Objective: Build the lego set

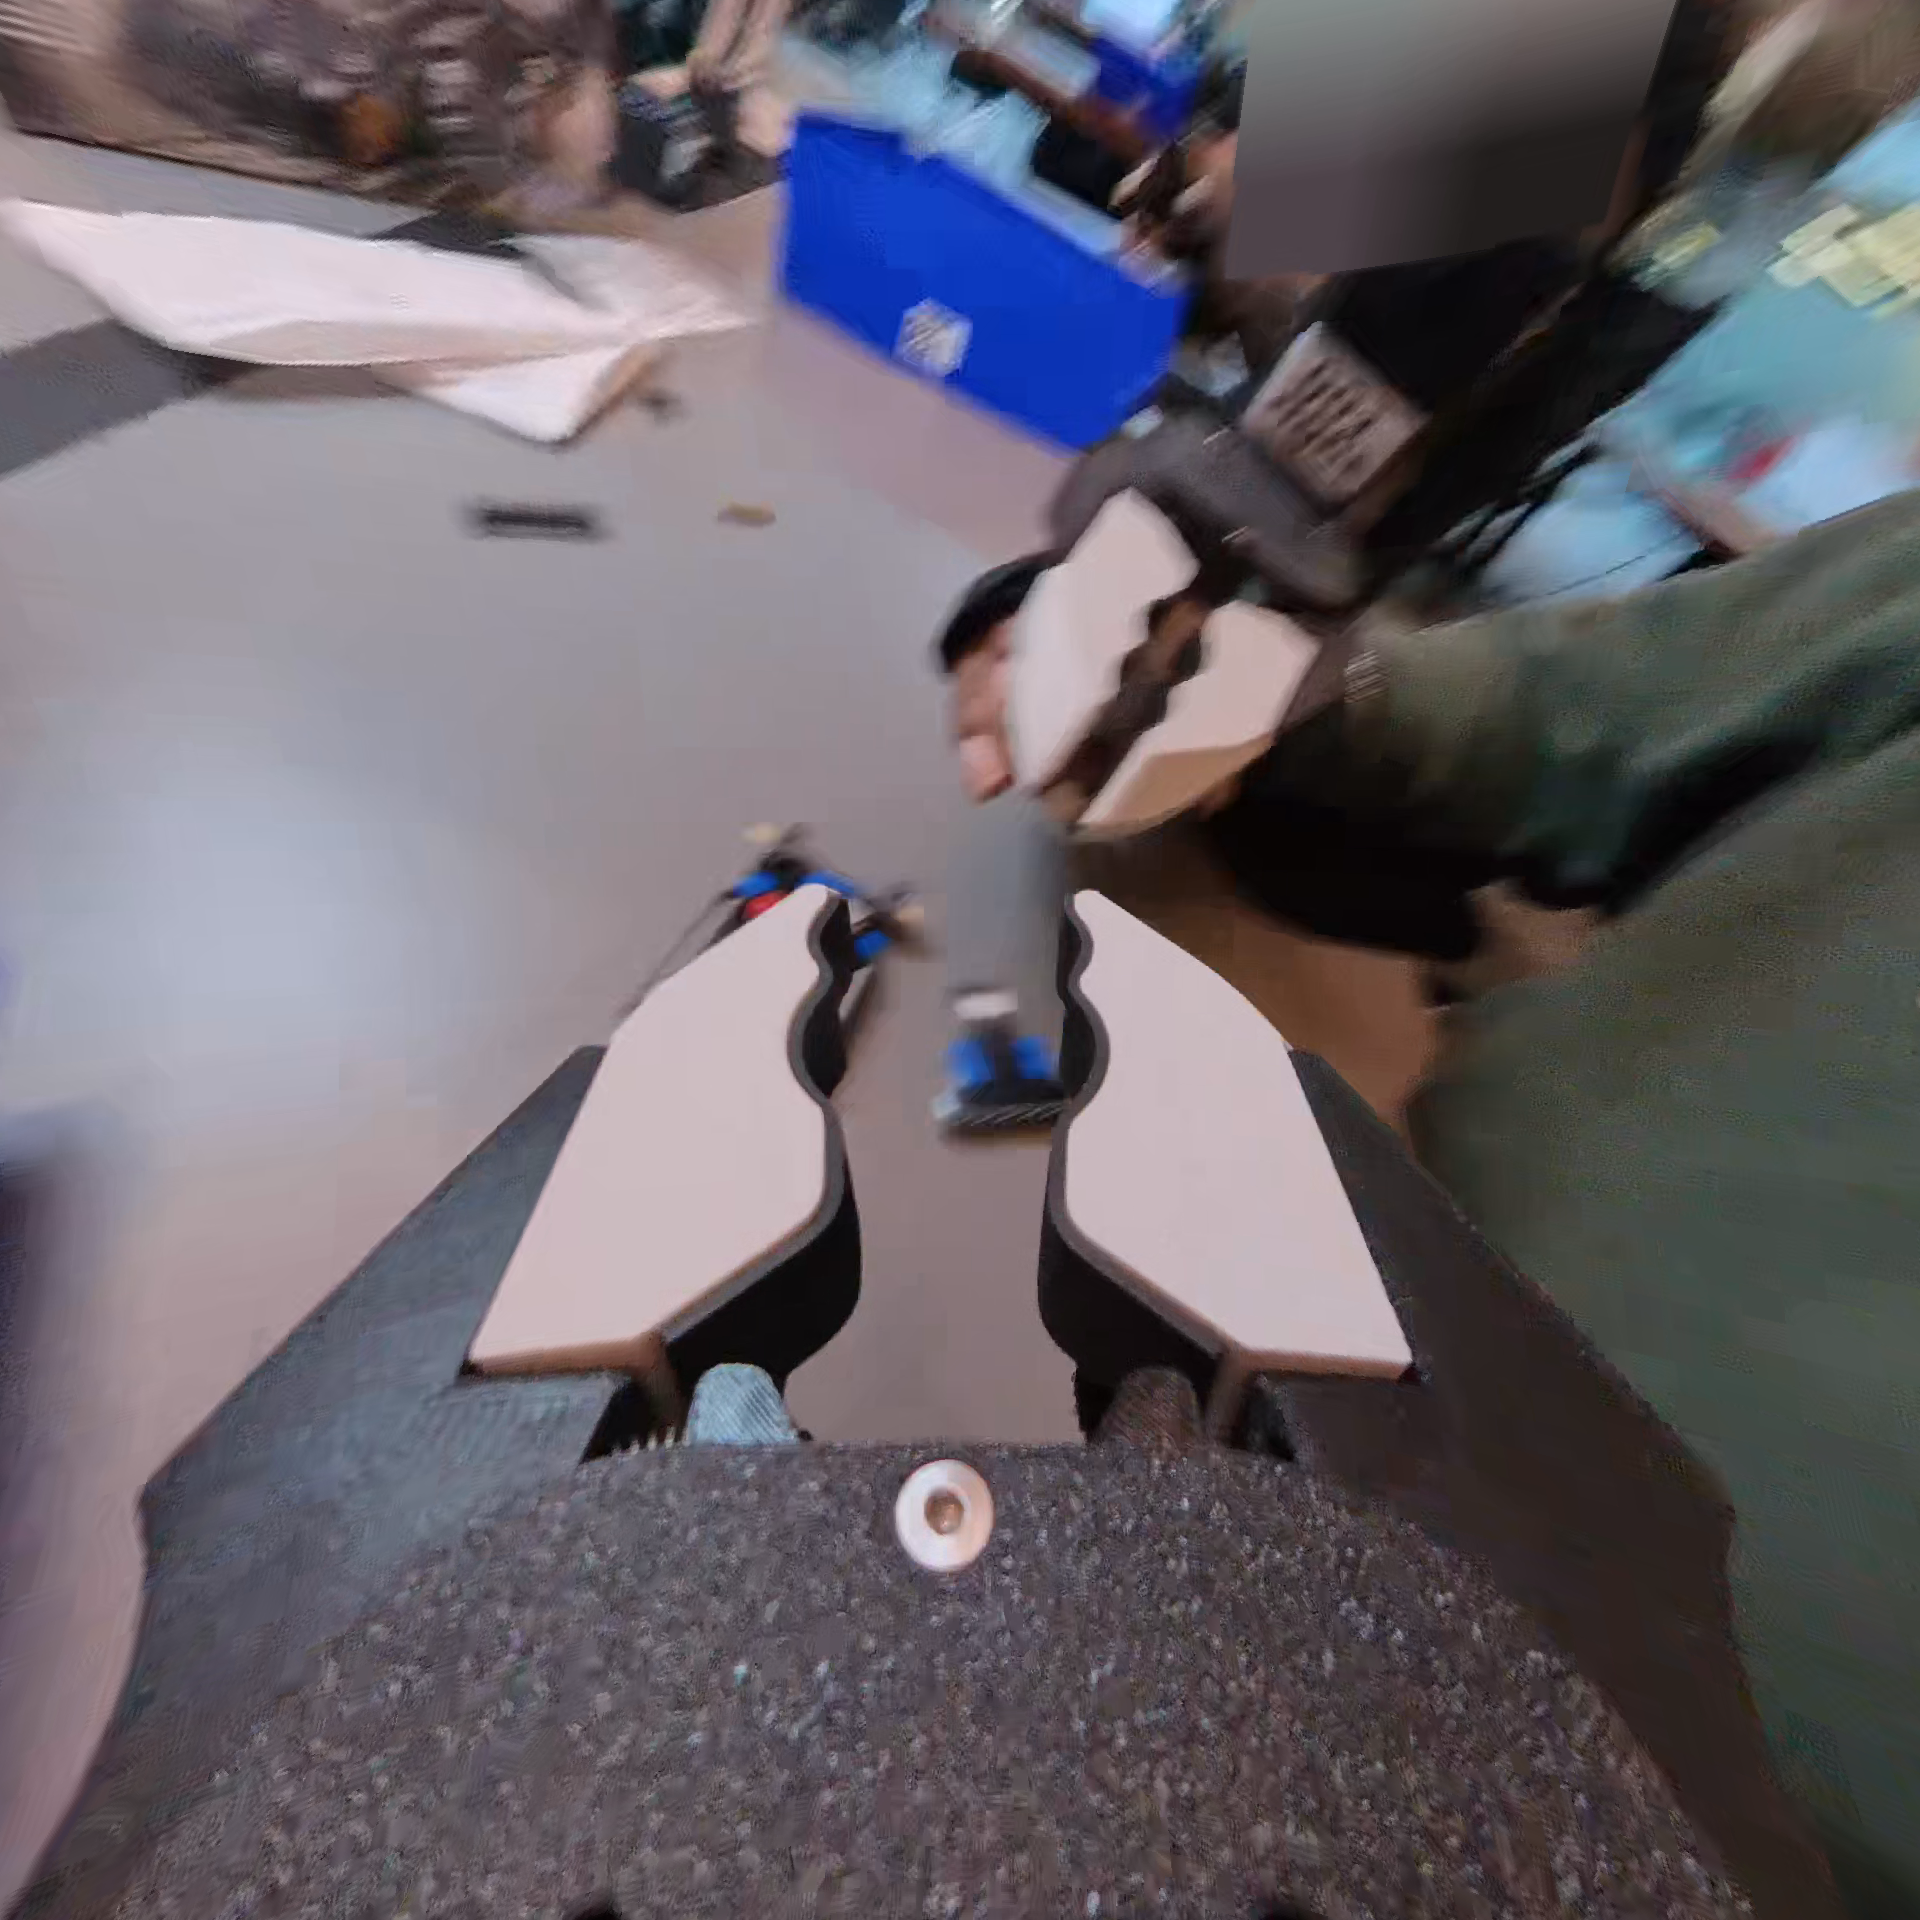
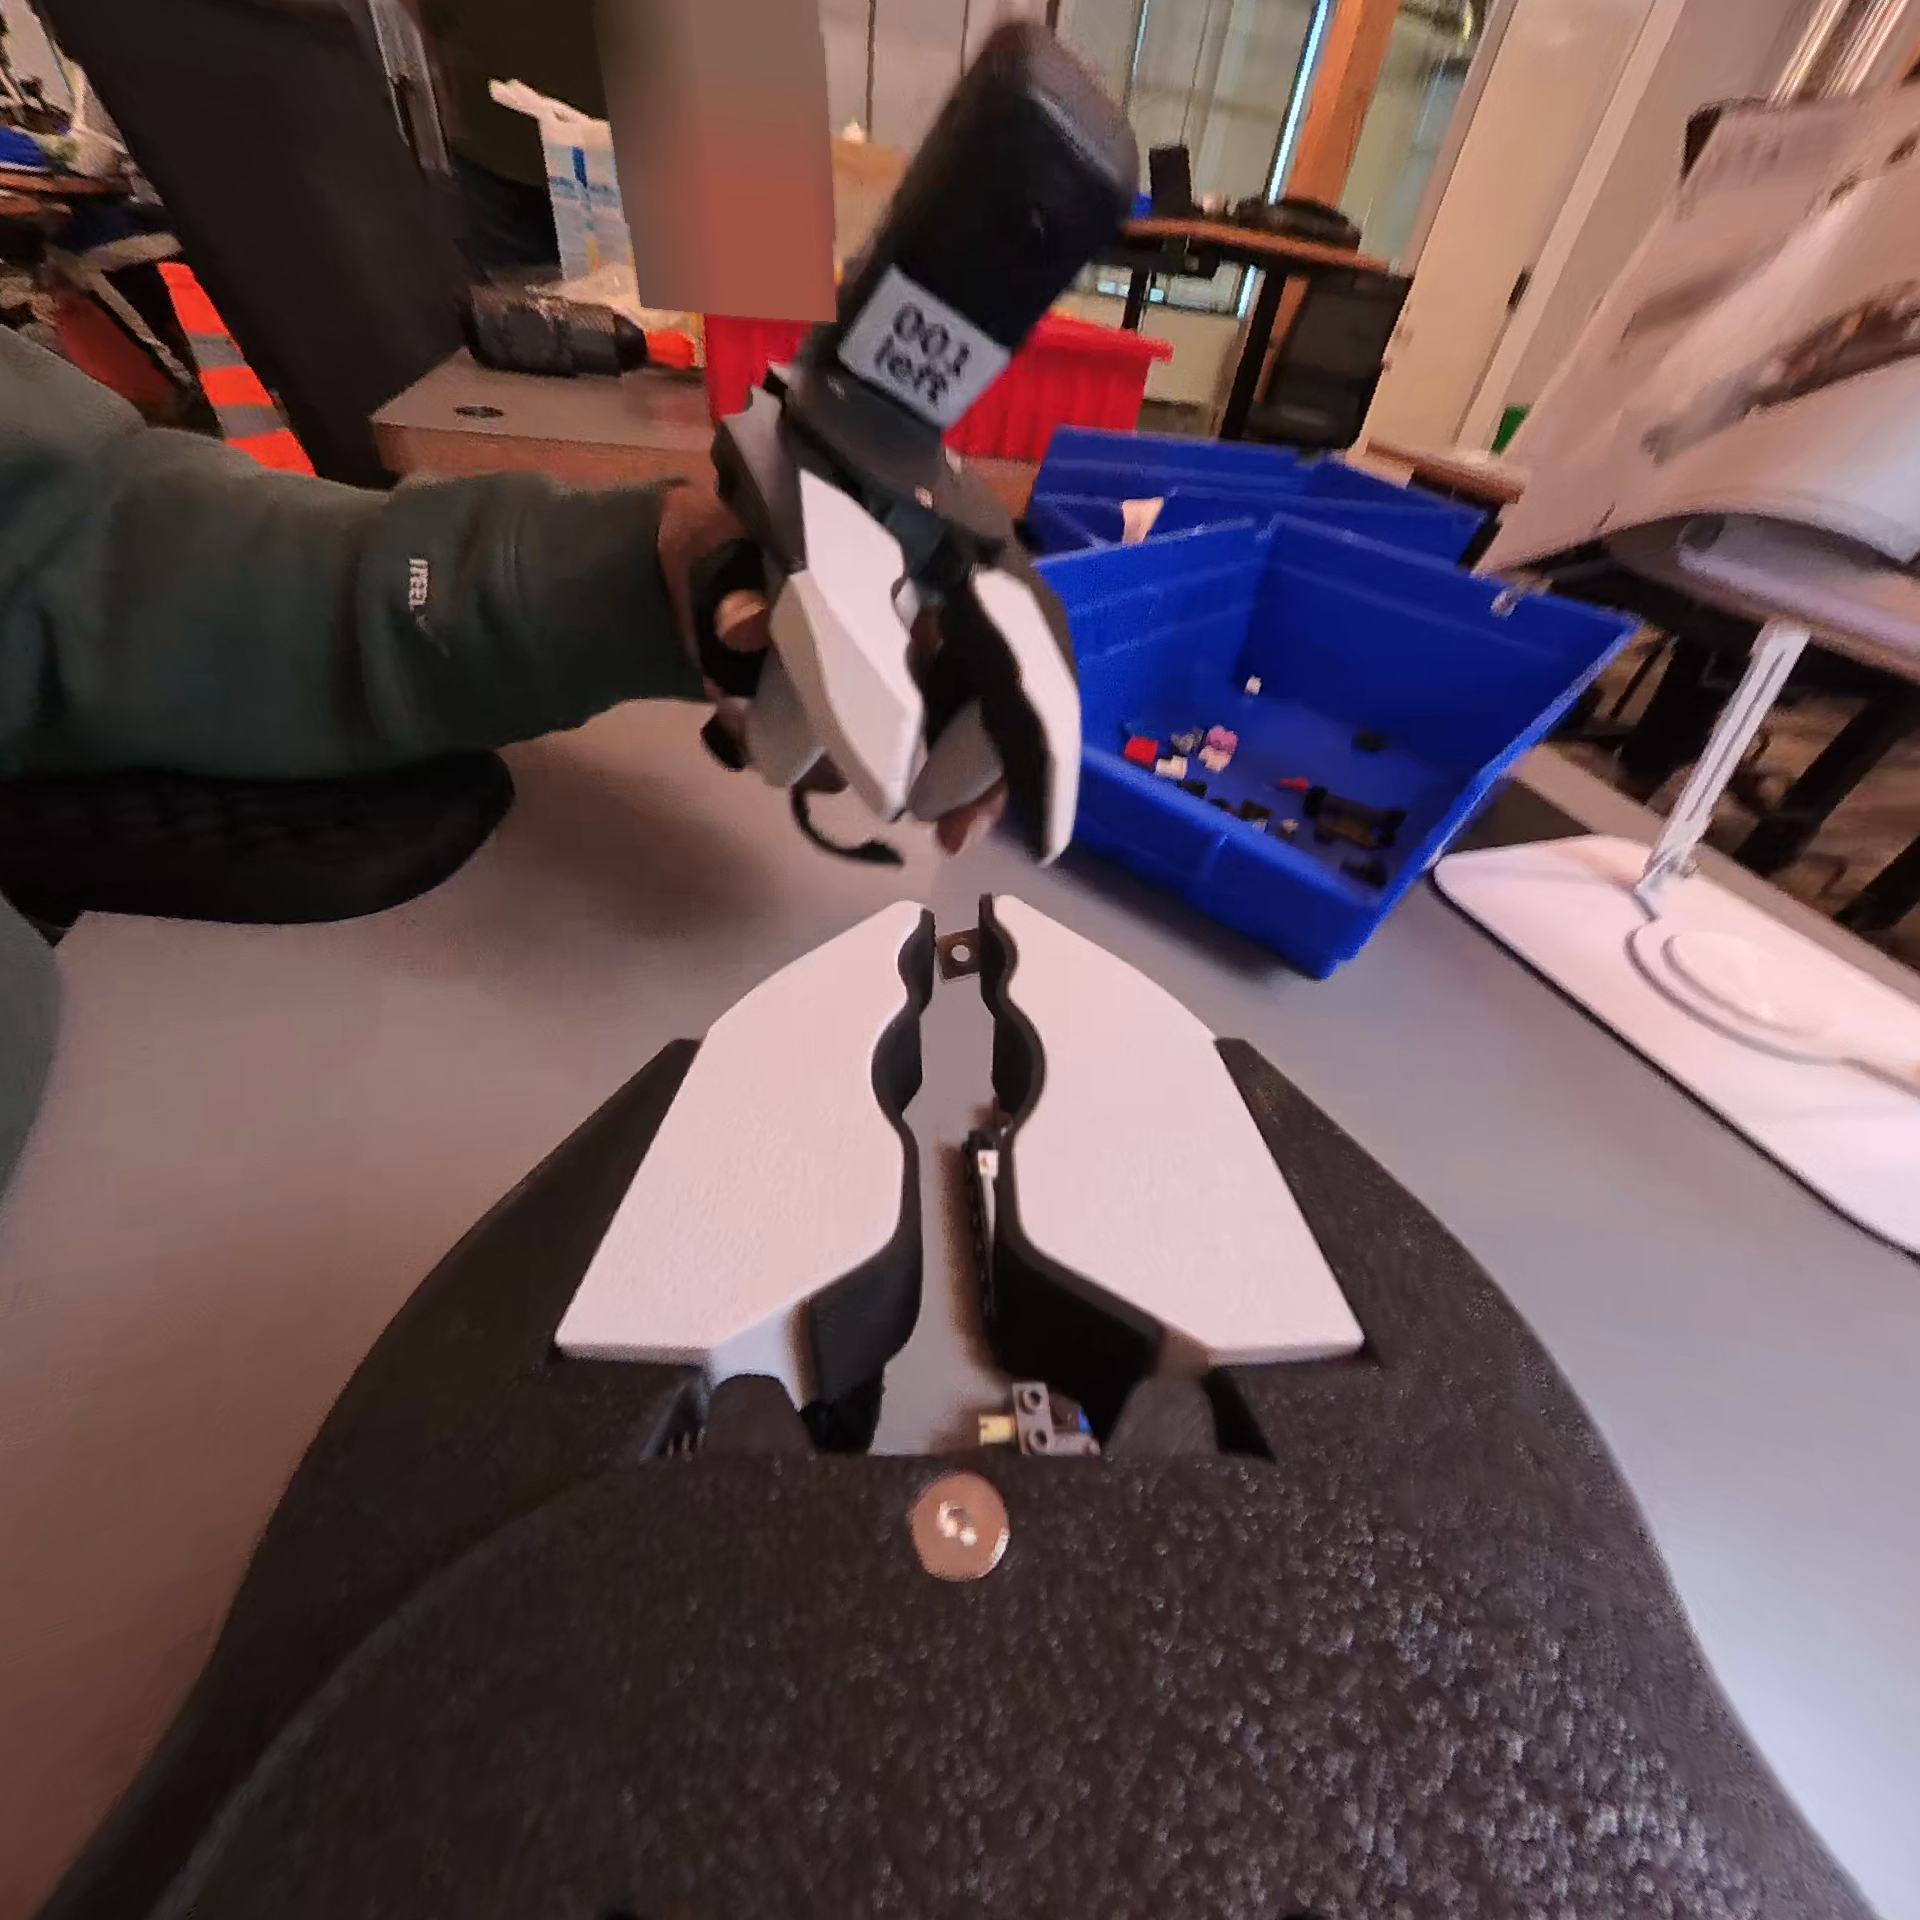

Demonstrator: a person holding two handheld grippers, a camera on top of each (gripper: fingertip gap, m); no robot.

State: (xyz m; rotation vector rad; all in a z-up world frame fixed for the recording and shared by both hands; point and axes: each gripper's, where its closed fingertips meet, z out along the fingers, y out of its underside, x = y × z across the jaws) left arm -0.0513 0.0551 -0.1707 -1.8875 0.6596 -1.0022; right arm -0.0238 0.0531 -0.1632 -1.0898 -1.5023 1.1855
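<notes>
between the fingers of the left hand-held gripper (image 1: 951, 914), a blurred grey bar with blue parts at its near end (image 1: 1000, 997) is lying on the table (image 1: 364, 779). its long axis is running almost straight ahead, along the fingers. these fingers are standing well apart and are touching nothing that can be made out. just beside the left fingertip a small cluster of blue, red and dark bits (image 1: 821, 904) is resting.

ahead and to the right of this hand-held gripper, the right hand-held gripper (image 2: 956, 906) is hovering, so both are close to the grey bar, the left one nearer. the right one's fingers are drawn close, leaving only a narrow slit. a small grey plate with a hole (image 2: 958, 951) is sitting in that slit at the tips; whether it is pinched or merely lying on the table beneath cannot be told. further back in the slit, a black toothed strip (image 2: 977, 1195) and some small grey bricks (image 2: 1039, 1429) are showing.

ahead and to the right of the right hand-held gripper, a blue bin (image 2: 1143, 831) is holding scattered small pieces, and a white stand base (image 2: 1714, 987) is lying farther right.

as for writing, a pale printed label is sitting on the left hand-held gripper's dark body, small white lettering is running along the green sleeve (image 2: 312, 623), and the bin is bearing a white mark.
</notes>
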